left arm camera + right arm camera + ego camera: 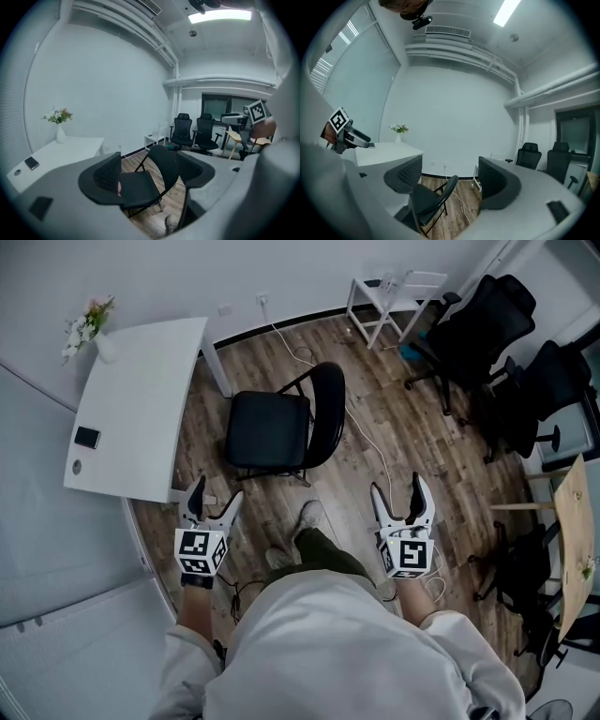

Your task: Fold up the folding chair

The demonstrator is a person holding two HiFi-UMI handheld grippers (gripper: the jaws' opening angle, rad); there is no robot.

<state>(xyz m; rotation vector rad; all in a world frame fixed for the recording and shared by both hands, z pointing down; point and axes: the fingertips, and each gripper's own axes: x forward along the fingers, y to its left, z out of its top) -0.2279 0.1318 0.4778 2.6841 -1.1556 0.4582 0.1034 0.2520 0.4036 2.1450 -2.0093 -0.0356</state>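
Item: folding chair [281,427], black, standing fully open on the wooden floor [412,456], just beside the corner of the white desk [131,418] and ahead of the person's feet. Orientation: in the head view the seat lay toward the desk at the left and the curved backrest rose at the right, so the seat-to-back line ran across that view; the frame stood upright on its legs. A white cable [361,427] trailed over the floor just behind the backrest. Left gripper [215,493]: jaws wide apart, nothing between them, the chair visible beyond them in its own view. Right gripper [398,488]: jaws likewise apart and empty, aimed at the chair from the backrest side. Both were well apart from the chair, with no contact. Step, as judged: the approach, folding not yet begun. Next move, as judged: one gripper would need to steady the top of the backrest while the other took the front edge of the seat and tipped it up toward the back.
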